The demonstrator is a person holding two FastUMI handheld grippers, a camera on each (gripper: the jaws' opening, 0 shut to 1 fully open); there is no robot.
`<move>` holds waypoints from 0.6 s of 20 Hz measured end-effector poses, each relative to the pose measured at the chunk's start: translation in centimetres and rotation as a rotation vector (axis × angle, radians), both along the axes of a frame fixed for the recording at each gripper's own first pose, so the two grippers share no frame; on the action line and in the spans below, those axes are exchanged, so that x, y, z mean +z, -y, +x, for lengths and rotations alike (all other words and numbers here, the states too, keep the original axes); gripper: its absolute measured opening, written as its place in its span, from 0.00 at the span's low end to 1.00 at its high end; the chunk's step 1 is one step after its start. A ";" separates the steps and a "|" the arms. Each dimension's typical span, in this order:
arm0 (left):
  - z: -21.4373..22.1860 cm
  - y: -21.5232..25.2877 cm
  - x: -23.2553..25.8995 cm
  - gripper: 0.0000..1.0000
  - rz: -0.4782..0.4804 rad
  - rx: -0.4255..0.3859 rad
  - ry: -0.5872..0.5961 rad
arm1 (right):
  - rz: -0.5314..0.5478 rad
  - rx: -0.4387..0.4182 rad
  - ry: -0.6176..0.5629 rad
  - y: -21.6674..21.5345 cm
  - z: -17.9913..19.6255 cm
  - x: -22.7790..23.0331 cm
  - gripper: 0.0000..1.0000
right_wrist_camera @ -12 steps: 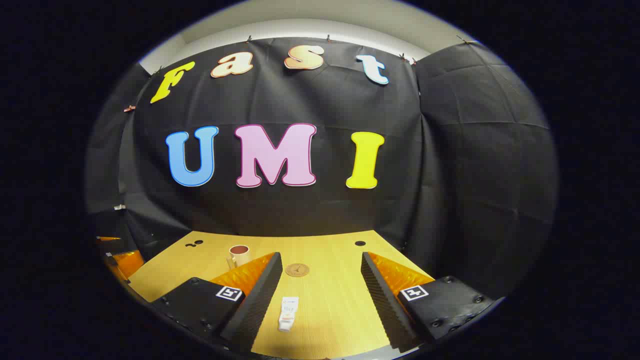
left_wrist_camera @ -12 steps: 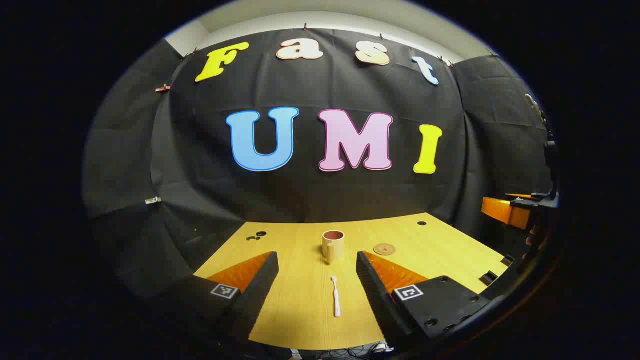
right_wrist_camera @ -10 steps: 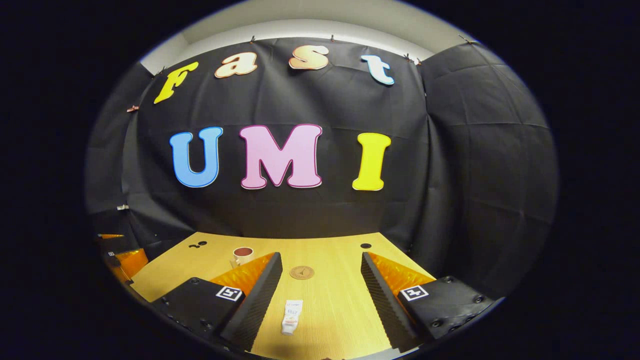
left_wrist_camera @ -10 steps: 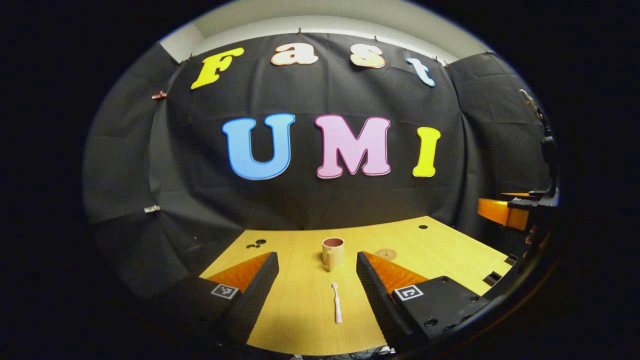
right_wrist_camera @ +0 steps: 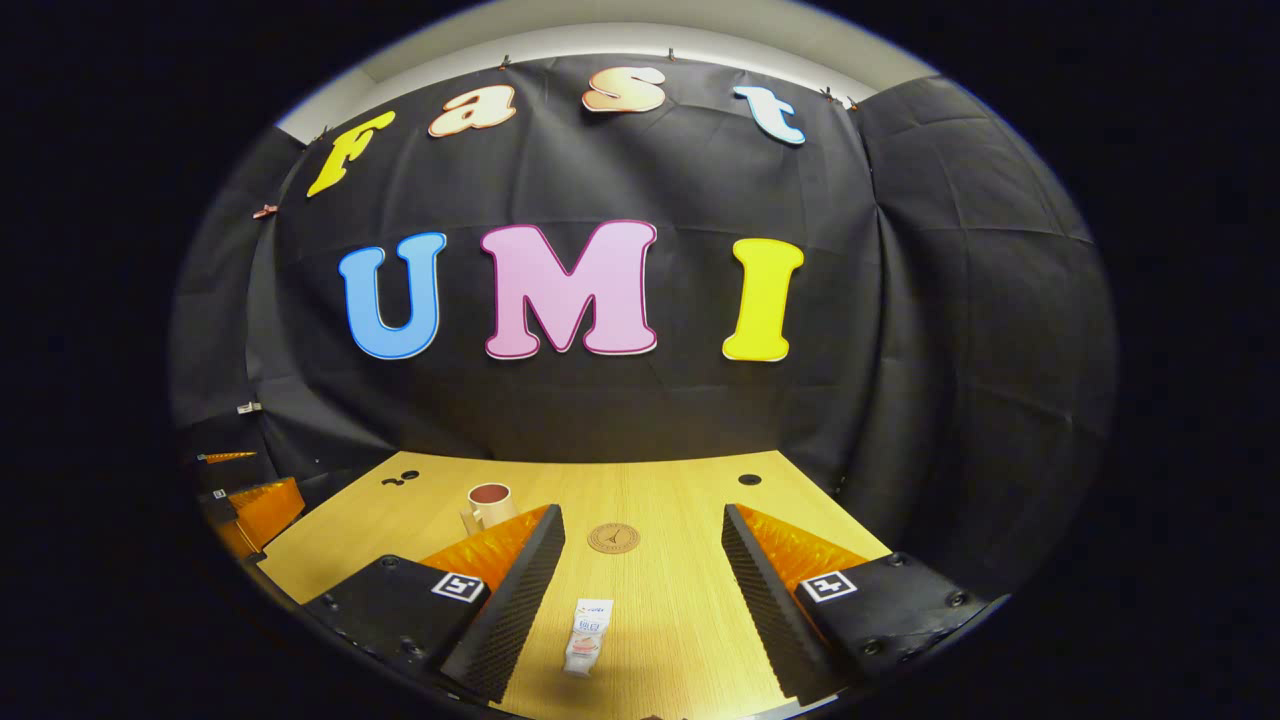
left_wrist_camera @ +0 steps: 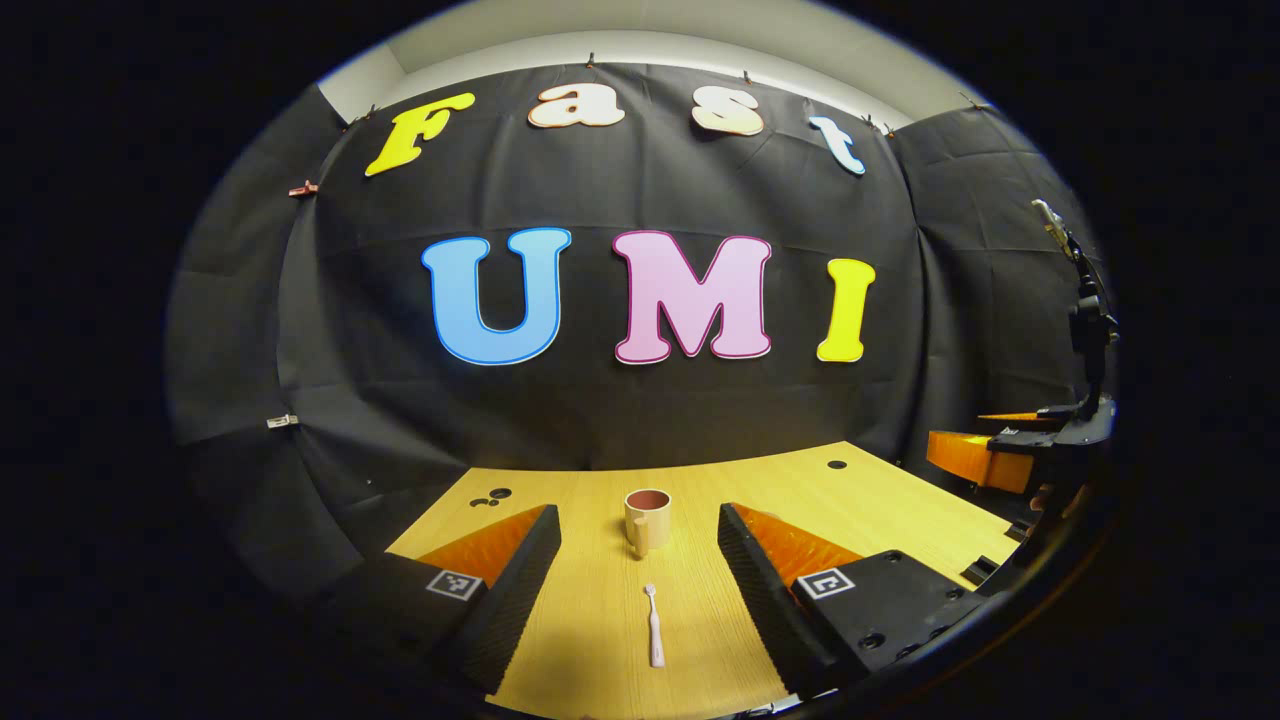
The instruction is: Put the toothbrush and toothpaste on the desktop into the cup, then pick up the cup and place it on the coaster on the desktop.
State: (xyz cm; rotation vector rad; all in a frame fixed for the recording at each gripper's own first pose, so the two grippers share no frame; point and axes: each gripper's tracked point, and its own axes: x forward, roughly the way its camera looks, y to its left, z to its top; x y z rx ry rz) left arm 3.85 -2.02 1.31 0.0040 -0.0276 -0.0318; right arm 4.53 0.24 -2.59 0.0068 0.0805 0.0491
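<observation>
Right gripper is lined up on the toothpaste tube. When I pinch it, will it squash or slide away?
The toothpaste tube looks small and flattish, so it will probably give under the fingers rather than stay rigid. It lies flat on the smooth desktop, so it may skid if nudged sideways. Rolling seems unlikely.

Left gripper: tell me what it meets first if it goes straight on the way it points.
Judging by the left gripper view, the left gripper, open, would first meet the toothbrush lying flat on the desktop between its fingers, then the cup beyond. Height above the desktop is unclear.
</observation>
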 end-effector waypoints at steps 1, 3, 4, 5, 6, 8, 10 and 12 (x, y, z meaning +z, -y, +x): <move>0.2 -0.1 0.0 0.99 0.001 0.004 -0.001 | 0.000 -0.002 -0.005 0.0 0.1 -0.2 0.98; 0.2 -0.6 0.2 0.99 0.000 0.020 0.006 | 0.006 0.001 -0.022 -0.2 0.5 -0.6 0.98; 0.3 -0.8 0.2 0.99 -0.004 0.027 0.012 | 0.011 0.009 -0.032 -0.5 0.5 -0.8 0.98; 0.3 -0.9 0.2 0.99 -0.007 0.027 0.011 | 0.010 0.019 -0.046 -0.8 0.5 -1.2 0.98; 0.4 -1.0 -0.2 0.98 -0.008 0.031 0.003 | 0.004 0.026 -0.059 -1.1 0.6 -1.6 0.97; 0.6 -1.6 -0.8 0.99 -0.017 0.050 -0.013 | -0.006 0.044 -0.088 -1.7 0.9 -2.3 0.97; 0.4 -2.2 -1.0 0.99 -0.032 0.072 -0.018 | -0.008 0.062 -0.124 -2.5 1.4 -3.3 0.98; 0.3 -3.2 -1.6 0.98 -0.020 0.107 -0.031 | -0.014 0.070 -0.188 -3.0 2.1 -5.0 0.97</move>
